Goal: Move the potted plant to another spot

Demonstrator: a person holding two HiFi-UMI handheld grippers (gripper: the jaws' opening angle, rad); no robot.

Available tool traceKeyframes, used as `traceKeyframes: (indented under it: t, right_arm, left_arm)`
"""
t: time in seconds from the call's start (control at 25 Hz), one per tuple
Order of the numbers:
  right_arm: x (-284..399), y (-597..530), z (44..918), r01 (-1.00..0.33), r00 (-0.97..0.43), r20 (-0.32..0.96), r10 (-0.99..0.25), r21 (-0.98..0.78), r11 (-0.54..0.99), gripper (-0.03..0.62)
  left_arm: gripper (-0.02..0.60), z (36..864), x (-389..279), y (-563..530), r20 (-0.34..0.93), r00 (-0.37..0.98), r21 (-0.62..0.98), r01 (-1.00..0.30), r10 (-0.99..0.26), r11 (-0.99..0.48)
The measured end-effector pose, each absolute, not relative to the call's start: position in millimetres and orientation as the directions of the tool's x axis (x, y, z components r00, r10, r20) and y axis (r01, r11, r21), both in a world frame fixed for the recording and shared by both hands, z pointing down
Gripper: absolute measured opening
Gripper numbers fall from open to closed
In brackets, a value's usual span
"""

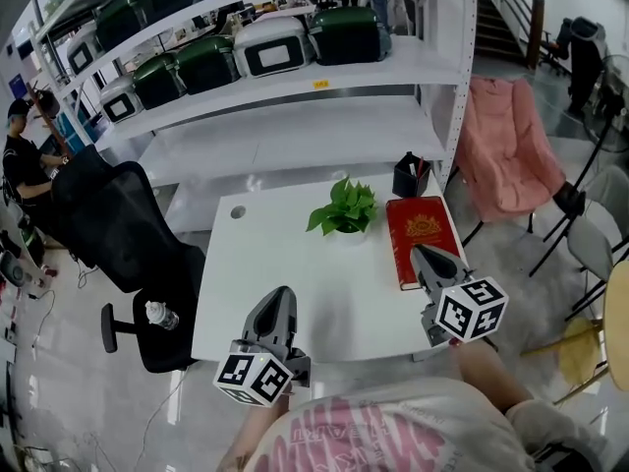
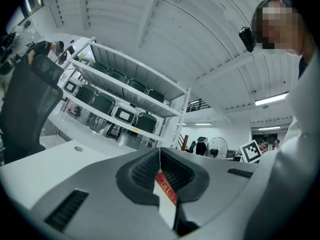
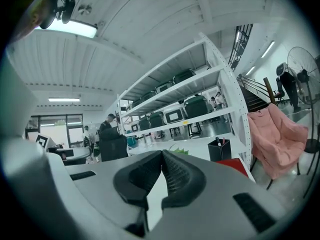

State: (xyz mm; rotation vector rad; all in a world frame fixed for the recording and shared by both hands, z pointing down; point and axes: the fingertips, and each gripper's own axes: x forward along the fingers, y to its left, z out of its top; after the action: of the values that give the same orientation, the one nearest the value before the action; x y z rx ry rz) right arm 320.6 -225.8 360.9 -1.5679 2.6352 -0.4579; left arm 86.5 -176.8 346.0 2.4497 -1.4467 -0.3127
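Observation:
A small potted plant [image 1: 344,209] with green leaves in a white pot stands on the white table [image 1: 256,283], near its far edge; its leaf tips [image 3: 179,151] show just over the jaws in the right gripper view. My left gripper [image 1: 279,301] hovers over the table's near edge, jaws shut and empty [image 2: 160,150]. My right gripper [image 1: 425,254] is over the near end of the red book [image 1: 421,236], jaws shut with nothing between them [image 3: 162,153]. Both grippers stand well short of the plant.
A black pen holder [image 1: 409,176] stands at the table's far right corner behind the red book. A white shelf [image 1: 295,77] with green and white cases is behind the table. A black office chair [image 1: 128,234] stands left, a pink folding chair [image 1: 511,150] right.

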Motion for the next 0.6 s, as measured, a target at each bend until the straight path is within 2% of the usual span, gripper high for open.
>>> traceKeyframes:
  t: [0.4, 0.6]
  right_arm:
    - [295.4, -252.1, 405.3, -0.824, -0.527, 0.145, -0.837, -0.326, 0.463, 0.014]
    - [286.1, -270.4, 436.0, -0.827, -0.533, 0.209, -0.820, -0.332, 0.453, 0.014]
  left_arm:
    - [0.025, 391.6, 84.0, -201.8, 0.049, 0.482, 0.385, -0.818, -0.875, -0.429]
    - [0.025, 402.5, 80.2, -220.8, 0.022, 0.498, 0.420, -0.792, -0.867, -0.444]
